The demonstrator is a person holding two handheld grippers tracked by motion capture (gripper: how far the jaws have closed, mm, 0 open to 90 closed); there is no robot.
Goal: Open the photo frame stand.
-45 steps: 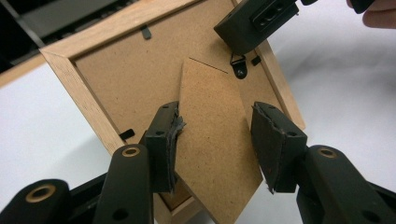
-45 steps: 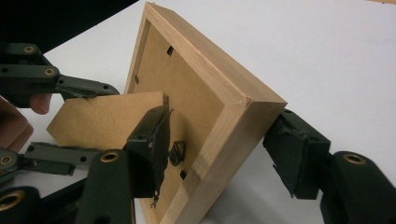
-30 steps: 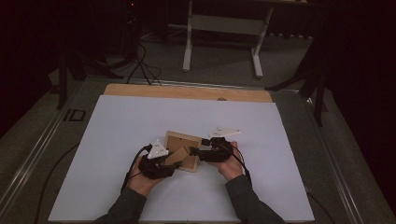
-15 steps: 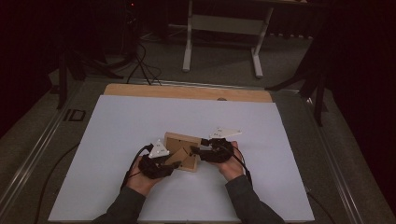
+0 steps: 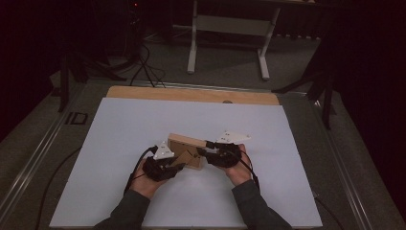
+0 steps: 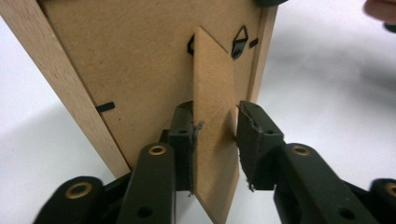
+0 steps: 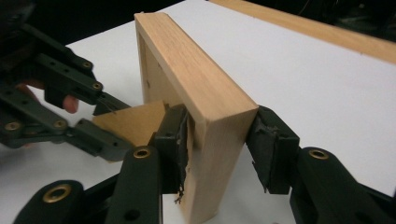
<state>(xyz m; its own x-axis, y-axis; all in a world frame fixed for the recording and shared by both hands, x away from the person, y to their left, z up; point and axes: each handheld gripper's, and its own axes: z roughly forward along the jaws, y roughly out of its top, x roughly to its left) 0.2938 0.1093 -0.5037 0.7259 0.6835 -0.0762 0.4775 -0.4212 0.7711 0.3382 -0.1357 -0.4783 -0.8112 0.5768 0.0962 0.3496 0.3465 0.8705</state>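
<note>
Two grippers work on one wooden picture frame (image 5: 186, 149), which stands on its edge near the middle of the white table top (image 5: 119, 124), between the two hands, with its brown back panel (image 6: 140, 60) turned toward the person. From this panel a fold-out cardboard stand leg (image 6: 215, 121) comes out toward the left gripper (image 5: 165, 167). The leg's long axis runs from its hinge, beside the small black hanger (image 6: 240, 41), down and toward the left gripper, so this gripper is the nearer one to it.

In the left gripper view the jaws stand on both sides of the leg. One pad presses on the cardboard, the other is just beside it with a thin gap, so the jaws are nearly closed around the leg but a firm grip cannot be confirmed.

The right gripper (image 5: 215, 152) is closed on the end rail of the frame (image 7: 219, 126), one pad on each face, and it holds the frame upright. The coming move probably swings the leg further away from the back panel.
</note>
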